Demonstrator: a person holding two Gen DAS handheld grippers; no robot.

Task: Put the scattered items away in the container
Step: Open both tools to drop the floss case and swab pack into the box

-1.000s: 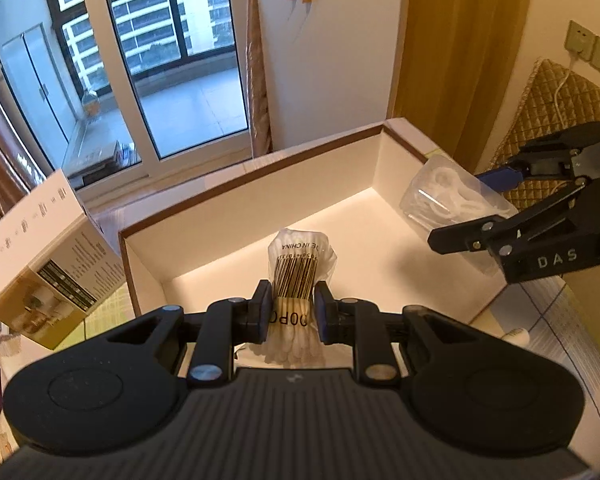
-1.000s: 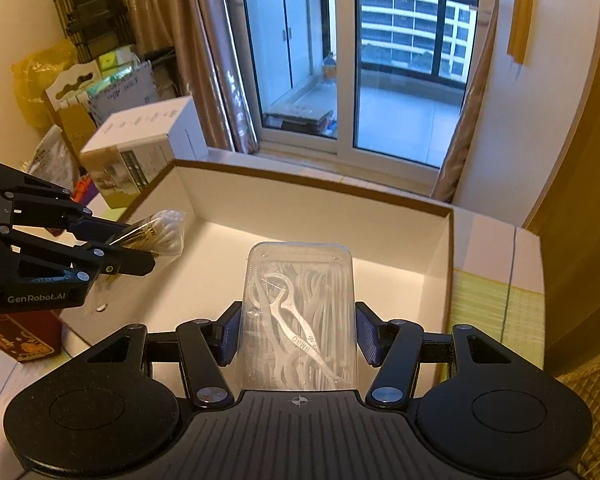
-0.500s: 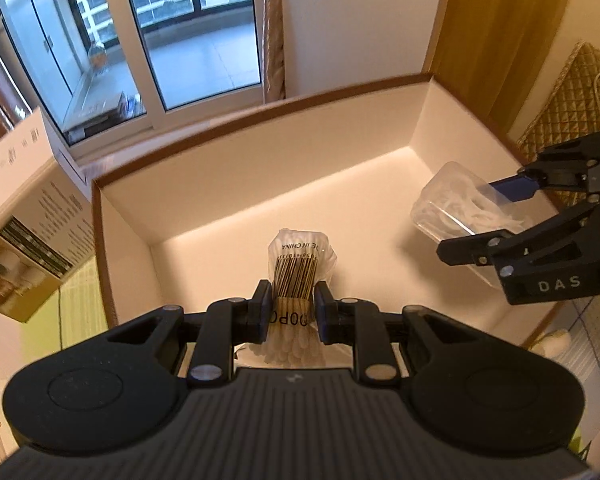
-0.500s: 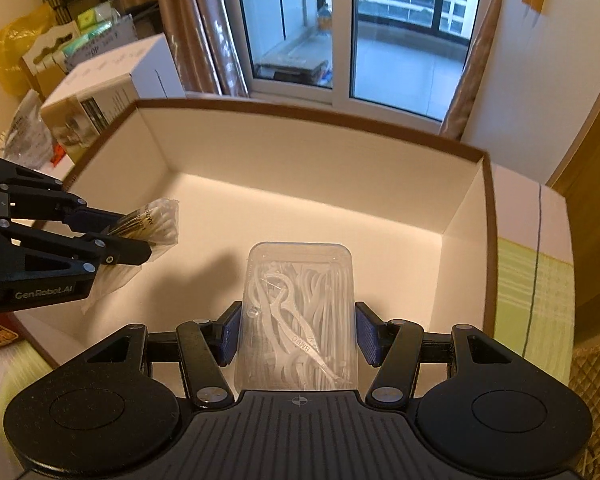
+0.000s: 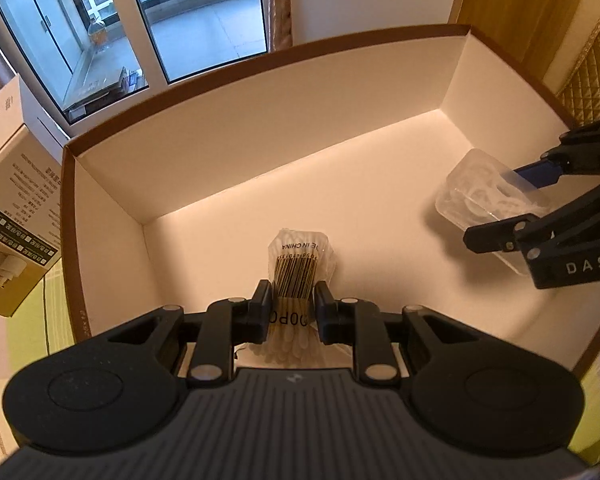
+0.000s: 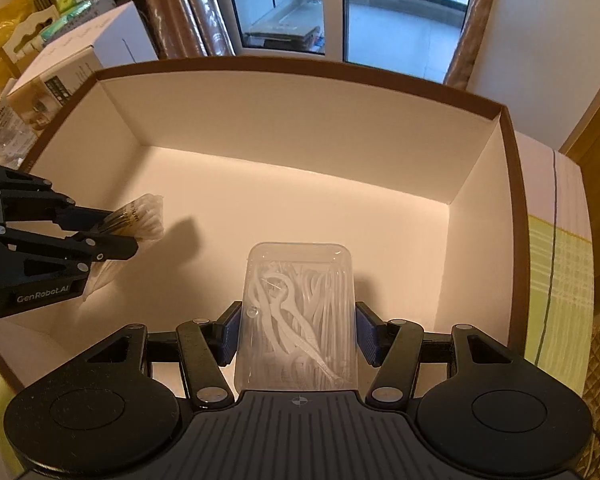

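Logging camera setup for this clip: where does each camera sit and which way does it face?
Left wrist: on the left tongs, angled down into the box, gripping a cotton swab pack; right tongs at right.
Right wrist: on the right tongs, angled down into the box, gripping a clear floss pick case; left tongs at left.
Shared: box, both packs, balcony window.
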